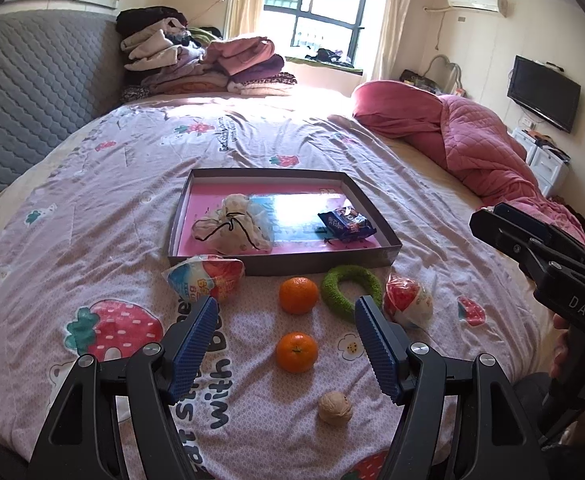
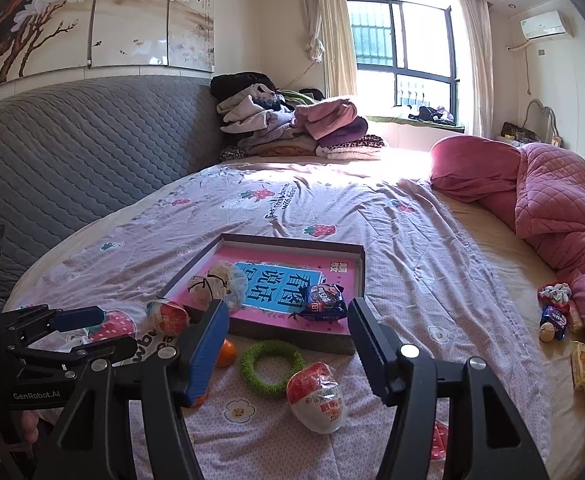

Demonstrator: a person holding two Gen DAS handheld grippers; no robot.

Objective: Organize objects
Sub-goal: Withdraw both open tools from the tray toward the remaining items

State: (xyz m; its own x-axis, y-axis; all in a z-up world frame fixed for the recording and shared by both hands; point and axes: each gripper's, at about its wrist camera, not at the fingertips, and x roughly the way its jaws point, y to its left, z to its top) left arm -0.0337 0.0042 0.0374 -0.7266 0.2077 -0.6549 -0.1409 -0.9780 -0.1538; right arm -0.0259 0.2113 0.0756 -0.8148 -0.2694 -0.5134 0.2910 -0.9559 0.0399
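A shallow box (image 1: 324,266) with a pink floor lies on the bed; inside it are a drawstring pouch (image 1: 232,228) and a dark blue snack packet (image 1: 346,224). In front of the box lie a red-and-white wrapped egg (image 1: 208,274), two oranges (image 1: 298,295) (image 1: 296,352), a green knitted ring (image 1: 350,286), a second wrapped egg (image 1: 406,300) and a walnut (image 1: 335,408). My left gripper (image 1: 286,306) is open above the oranges, holding nothing. My right gripper (image 2: 288,312) is open and empty, above the green ring (image 2: 272,366) and the egg (image 2: 318,398).
Folded clothes (image 1: 208,60) are piled at the far end of the bed, and a pink quilt (image 1: 484,144) lies along the right side. More small snacks and a walnut (image 2: 556,320) sit by the quilt. A grey padded headboard (image 1: 32,92) runs along the left.
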